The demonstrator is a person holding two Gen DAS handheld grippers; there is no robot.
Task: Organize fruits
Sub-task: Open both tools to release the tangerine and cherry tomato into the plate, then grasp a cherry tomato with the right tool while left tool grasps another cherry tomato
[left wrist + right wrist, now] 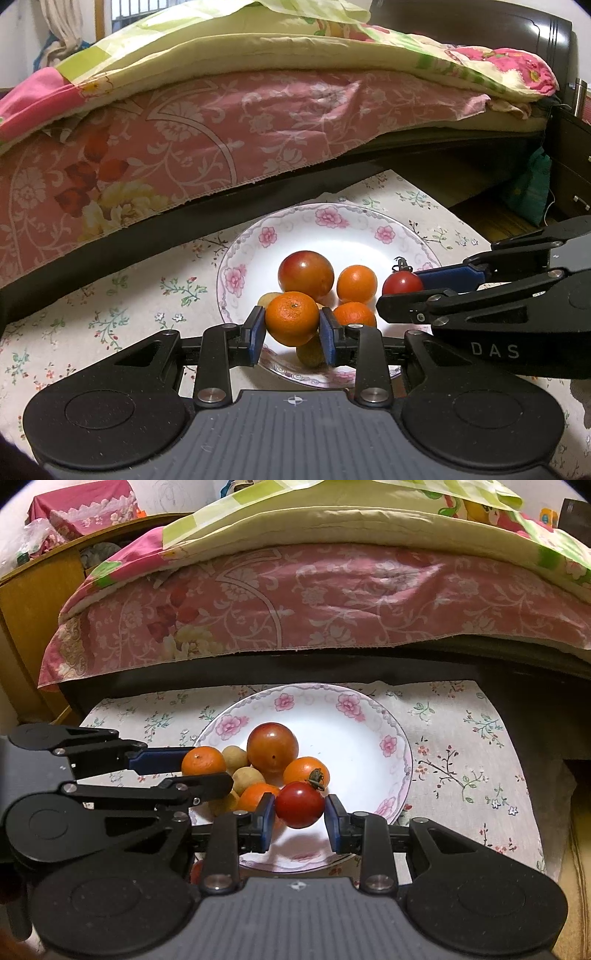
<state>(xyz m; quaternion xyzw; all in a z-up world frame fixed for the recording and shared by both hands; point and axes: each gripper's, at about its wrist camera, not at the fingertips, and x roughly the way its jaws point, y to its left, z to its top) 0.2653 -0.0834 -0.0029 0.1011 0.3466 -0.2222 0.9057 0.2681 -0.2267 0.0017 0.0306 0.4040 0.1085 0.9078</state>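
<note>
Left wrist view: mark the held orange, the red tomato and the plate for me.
Held orange (291,317), left wrist view, middle of its peel.
Red tomato (402,283), left wrist view, its front skin.
Plate (295,221), left wrist view, far flowered rim.

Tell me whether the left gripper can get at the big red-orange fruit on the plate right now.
Probably not: the left gripper is shut on a mandarin, directly before the big red-orange fruit on the plate. It must release first.
</note>
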